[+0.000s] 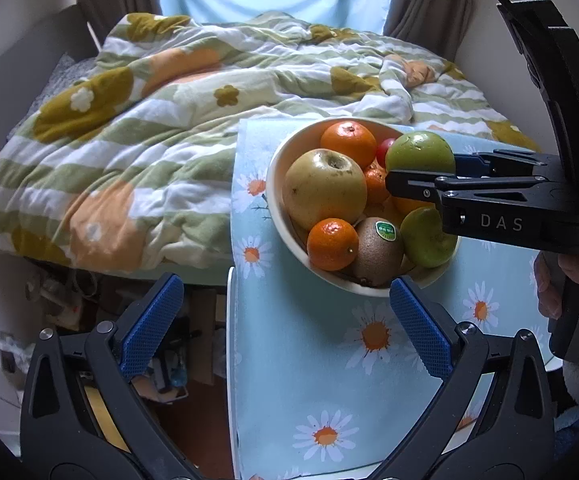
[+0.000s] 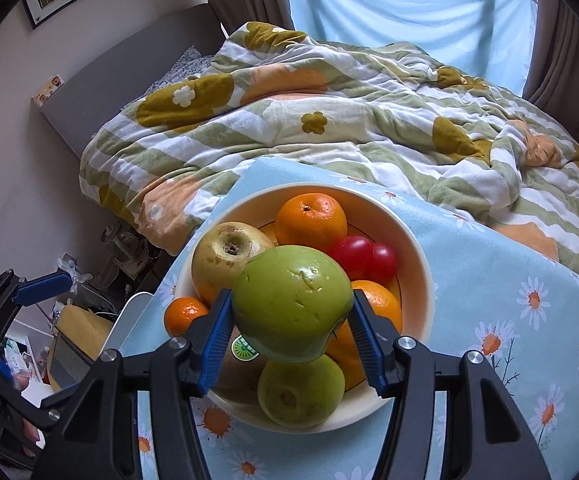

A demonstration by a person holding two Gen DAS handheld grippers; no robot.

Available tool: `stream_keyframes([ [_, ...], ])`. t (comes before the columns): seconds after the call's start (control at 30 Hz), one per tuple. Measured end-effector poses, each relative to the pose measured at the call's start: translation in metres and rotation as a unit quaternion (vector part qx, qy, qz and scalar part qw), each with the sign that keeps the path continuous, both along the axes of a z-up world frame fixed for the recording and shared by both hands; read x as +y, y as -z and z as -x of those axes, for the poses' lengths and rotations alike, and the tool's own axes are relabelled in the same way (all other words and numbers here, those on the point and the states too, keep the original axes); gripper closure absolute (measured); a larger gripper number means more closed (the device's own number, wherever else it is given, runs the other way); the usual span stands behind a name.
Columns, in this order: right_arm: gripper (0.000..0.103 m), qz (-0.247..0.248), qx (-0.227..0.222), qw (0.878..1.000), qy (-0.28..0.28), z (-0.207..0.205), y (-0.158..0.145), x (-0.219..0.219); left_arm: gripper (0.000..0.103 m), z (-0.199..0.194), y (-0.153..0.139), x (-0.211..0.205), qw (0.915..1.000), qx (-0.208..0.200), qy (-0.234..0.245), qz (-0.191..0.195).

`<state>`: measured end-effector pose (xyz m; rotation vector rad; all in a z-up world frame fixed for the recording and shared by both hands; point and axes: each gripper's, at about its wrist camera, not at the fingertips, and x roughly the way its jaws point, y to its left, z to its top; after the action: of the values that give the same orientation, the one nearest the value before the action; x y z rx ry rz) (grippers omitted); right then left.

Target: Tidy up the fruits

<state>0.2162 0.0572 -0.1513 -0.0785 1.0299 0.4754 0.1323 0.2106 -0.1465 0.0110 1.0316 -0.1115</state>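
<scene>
A cream bowl (image 1: 279, 216) (image 2: 417, 264) stands on a blue daisy-print tablecloth (image 1: 309, 380) and holds mixed fruit. In it lie a yellow apple (image 1: 323, 190) (image 2: 225, 256), oranges (image 1: 347, 138) (image 2: 311, 216), a kiwi (image 1: 377, 248) with a sticker, red tomatoes (image 2: 363, 256) and a second green apple (image 1: 429, 238) (image 2: 299, 392). My right gripper (image 2: 291, 338) (image 1: 421, 170) is shut on a green apple (image 2: 291, 304) (image 1: 421, 152), held just above the fruit in the bowl. My left gripper (image 1: 287, 328) stands wide open and empty at the bowl's near side.
A rumpled floral quilt (image 1: 137, 148) (image 2: 369, 128) covers the bed behind the table. The table's left edge (image 1: 230, 340) drops to a cluttered floor (image 1: 169, 360). A hand (image 1: 549, 288) holds the right gripper's handle. Curtains and a window lie at the back.
</scene>
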Motion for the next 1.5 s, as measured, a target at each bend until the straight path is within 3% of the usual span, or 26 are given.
stream_keyframes([
  [0.2, 0.050, -0.005, -0.008, 1.000, 0.016, 0.001, 0.004, -0.004, 0.000, 0.002, 0.008, -0.005, 0.9998, 0.004, 0.017, -0.006],
  [0.23, 0.044, -0.012, -0.013, 1.000, 0.017, 0.001, 0.002, -0.005, 0.000, 0.002, 0.008, -0.006, 0.9998, 0.004, 0.018, -0.006],
  [0.27, 0.030, -0.016, -0.017, 1.000, 0.016, 0.002, -0.001, -0.006, 0.000, 0.002, 0.007, -0.006, 0.9998, 0.003, 0.017, -0.006],
  [0.33, 0.015, -0.019, -0.028, 0.999, 0.016, 0.004, -0.007, -0.006, 0.000, 0.002, 0.007, -0.006, 0.9999, 0.004, 0.016, -0.005],
  [0.6, 0.015, -0.019, -0.036, 0.999, 0.018, 0.010, -0.017, -0.019, 0.000, 0.009, 0.002, -0.020, 0.9998, 0.006, 0.008, -0.015],
  [0.8, 0.014, -0.020, -0.047, 0.998, 0.035, 0.029, -0.045, -0.047, 0.000, 0.016, -0.016, -0.036, 0.9998, -0.003, 0.012, -0.016],
  [0.87, 0.002, -0.014, -0.050, 0.998, 0.044, 0.038, -0.056, -0.058, 0.000, 0.021, -0.026, -0.045, 0.9997, -0.010, 0.014, -0.018],
  [0.93, 0.000, -0.013, -0.054, 0.997, 0.054, 0.049, -0.068, -0.070, 0.000, 0.025, -0.039, -0.055, 0.9995, -0.018, 0.018, -0.018],
  [1.2, 0.000, -0.005, -0.063, 0.990, 0.123, 0.093, -0.112, -0.131, 0.000, 0.038, -0.085, -0.087, 0.9985, -0.050, 0.021, -0.003],
  [1.5, 0.000, 0.027, -0.067, 0.977, 0.203, 0.134, -0.129, -0.182, 0.000, 0.054, -0.111, -0.113, 0.9967, -0.079, 0.013, 0.013],
])
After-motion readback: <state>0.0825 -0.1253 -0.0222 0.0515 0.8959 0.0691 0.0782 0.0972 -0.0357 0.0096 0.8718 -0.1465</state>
